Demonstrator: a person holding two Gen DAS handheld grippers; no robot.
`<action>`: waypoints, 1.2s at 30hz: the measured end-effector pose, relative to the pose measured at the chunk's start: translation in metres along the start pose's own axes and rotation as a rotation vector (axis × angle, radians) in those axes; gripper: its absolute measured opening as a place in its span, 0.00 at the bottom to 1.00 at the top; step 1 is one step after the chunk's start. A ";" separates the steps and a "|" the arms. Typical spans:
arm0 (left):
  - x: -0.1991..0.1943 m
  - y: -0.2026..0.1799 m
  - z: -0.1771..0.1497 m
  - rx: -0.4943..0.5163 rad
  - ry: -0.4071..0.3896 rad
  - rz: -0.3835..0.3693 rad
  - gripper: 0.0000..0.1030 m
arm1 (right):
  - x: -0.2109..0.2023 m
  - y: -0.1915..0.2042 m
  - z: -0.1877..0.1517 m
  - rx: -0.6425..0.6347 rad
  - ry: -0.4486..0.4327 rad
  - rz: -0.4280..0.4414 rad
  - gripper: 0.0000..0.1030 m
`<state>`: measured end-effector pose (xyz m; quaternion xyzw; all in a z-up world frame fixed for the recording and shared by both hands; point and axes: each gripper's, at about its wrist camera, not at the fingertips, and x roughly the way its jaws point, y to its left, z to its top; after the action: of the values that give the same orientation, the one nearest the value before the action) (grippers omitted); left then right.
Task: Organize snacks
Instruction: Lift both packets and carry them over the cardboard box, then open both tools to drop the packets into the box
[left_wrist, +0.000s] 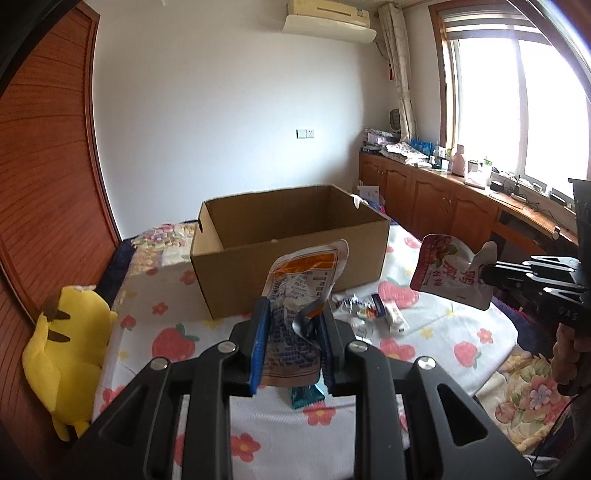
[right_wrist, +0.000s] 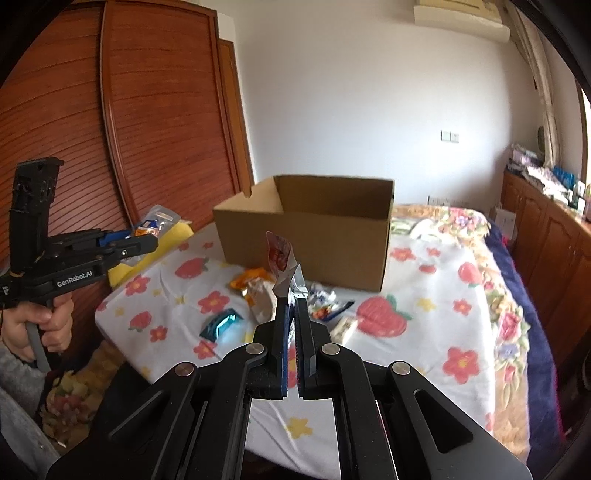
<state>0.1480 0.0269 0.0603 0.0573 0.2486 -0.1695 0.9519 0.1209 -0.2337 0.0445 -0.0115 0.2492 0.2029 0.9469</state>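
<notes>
An open cardboard box (left_wrist: 258, 266) stands on the flowered bed sheet; it also shows in the right wrist view (right_wrist: 306, 243). My left gripper (left_wrist: 293, 314) is shut on an orange and silver snack pouch (left_wrist: 303, 284), held above the sheet in front of the box. It shows from the side in the right wrist view (right_wrist: 142, 242). My right gripper (right_wrist: 291, 306) is shut on a red and white snack pouch (right_wrist: 282, 266), also held up in front of the box. That pouch shows in the left wrist view (left_wrist: 448, 275). Loose snacks (right_wrist: 325, 306) lie on the sheet.
A teal wrapper (right_wrist: 221, 325) and an orange packet (right_wrist: 251, 278) lie on the sheet near the box. A yellow plush toy (left_wrist: 66, 354) sits at the bed's left edge by the wooden wardrobe (right_wrist: 147, 129). Wooden cabinets (left_wrist: 424, 199) run under the window.
</notes>
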 end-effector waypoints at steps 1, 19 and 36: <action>0.000 0.000 0.003 0.000 -0.005 0.002 0.22 | -0.001 0.000 0.004 -0.006 -0.006 -0.001 0.00; 0.024 0.013 0.046 -0.026 -0.078 0.017 0.22 | 0.011 -0.005 0.062 -0.088 -0.065 -0.008 0.00; 0.078 0.033 0.087 -0.021 -0.101 0.014 0.22 | 0.075 -0.013 0.102 -0.139 -0.059 0.013 0.00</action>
<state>0.2628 0.0186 0.0981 0.0401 0.2016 -0.1630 0.9650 0.2332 -0.2045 0.0974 -0.0696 0.2067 0.2259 0.9494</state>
